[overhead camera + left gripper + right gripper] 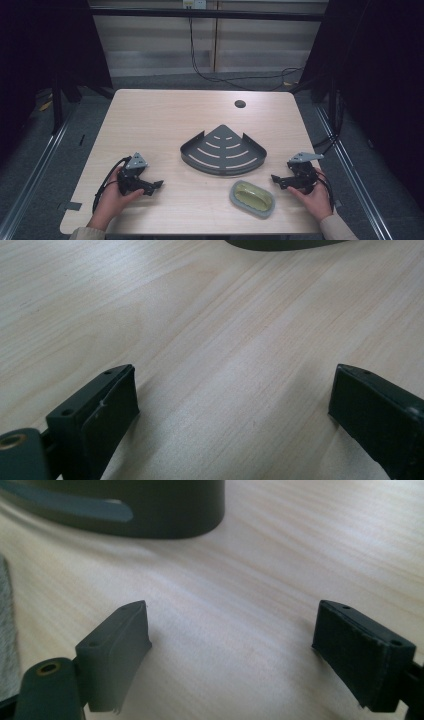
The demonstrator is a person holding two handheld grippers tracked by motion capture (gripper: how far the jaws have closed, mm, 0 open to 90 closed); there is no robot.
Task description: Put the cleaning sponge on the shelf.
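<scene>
Beyond table [165, 107], cables [235, 80] from above.

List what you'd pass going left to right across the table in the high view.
Left tool → dark fan-shaped slotted rack → grey soap dish with a yellow-green bar → right tool.

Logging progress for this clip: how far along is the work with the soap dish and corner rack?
Nothing looks done: the soap dish sits on the table, apart from the corner rack. Nothing is in hand: the left tongs and right tongs are open and empty. Every handling step remains.
</scene>
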